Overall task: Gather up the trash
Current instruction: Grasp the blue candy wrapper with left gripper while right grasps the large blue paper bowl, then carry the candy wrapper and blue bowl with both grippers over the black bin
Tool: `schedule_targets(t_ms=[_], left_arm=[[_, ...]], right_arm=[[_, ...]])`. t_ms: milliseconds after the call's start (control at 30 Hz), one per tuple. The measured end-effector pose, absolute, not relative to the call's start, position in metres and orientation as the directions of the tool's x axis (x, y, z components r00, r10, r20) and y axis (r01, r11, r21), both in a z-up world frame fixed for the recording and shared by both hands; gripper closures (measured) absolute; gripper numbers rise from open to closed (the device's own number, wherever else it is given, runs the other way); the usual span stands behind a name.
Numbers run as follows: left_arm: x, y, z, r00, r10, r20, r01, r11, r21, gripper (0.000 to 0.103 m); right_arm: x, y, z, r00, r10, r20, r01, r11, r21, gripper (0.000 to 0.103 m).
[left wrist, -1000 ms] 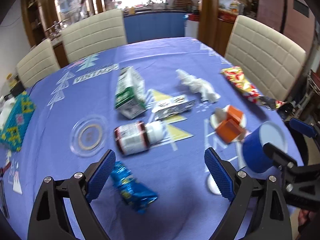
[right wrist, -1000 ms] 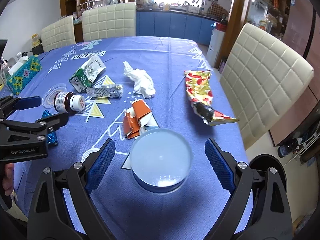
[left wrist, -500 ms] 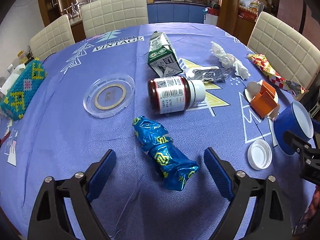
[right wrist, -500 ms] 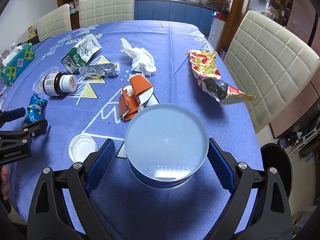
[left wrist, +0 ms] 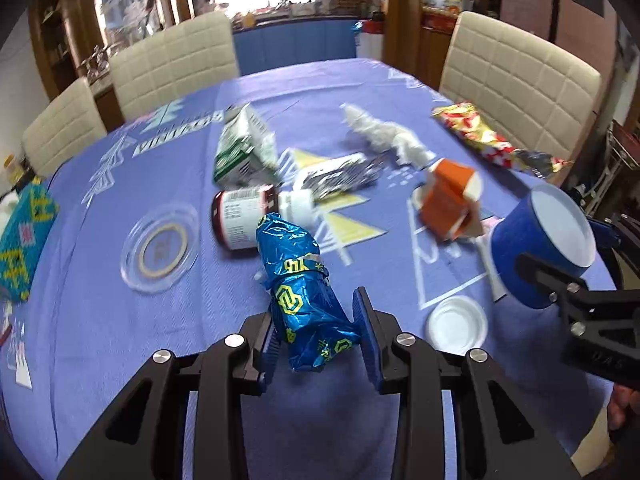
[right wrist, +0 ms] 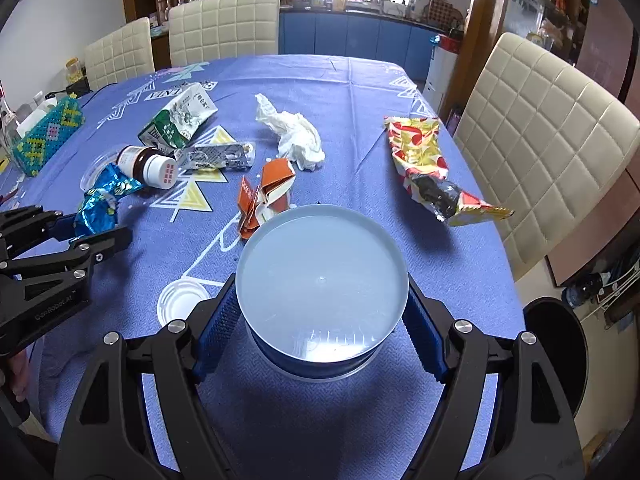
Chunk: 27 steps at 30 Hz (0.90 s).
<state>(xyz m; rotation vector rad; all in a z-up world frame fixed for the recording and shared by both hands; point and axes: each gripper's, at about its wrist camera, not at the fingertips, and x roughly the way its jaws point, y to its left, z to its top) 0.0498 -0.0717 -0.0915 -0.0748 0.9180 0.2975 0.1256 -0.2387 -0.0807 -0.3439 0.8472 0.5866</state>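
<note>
Trash lies scattered over the blue-clothed bench (right wrist: 360, 88). At left, the left gripper (left wrist: 320, 328) has just been closing and now grasps the blue foil wrapper (left wrist: 304, 280), its far end beside the brown pill bottle (left wrist: 244, 220). Right of it lies a white lid (left wrist: 456, 326). Farther right, the right gripper (right wrist: 320, 320), also just closing, clenches the blue tub (right wrist: 320, 280).
</note>
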Motion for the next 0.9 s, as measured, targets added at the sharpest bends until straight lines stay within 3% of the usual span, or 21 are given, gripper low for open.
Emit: schedule_targets(t_ms=[900], left_arm=[[0.127,-0.190,-0.058,0.682,0.018,-0.731,0.053,0.996,0.074,0.070]], right_arm=[[0.139,-0.339,-0.040,0.653,0.232,-0.721,-0.413,0.907,-0.083,0.026]])
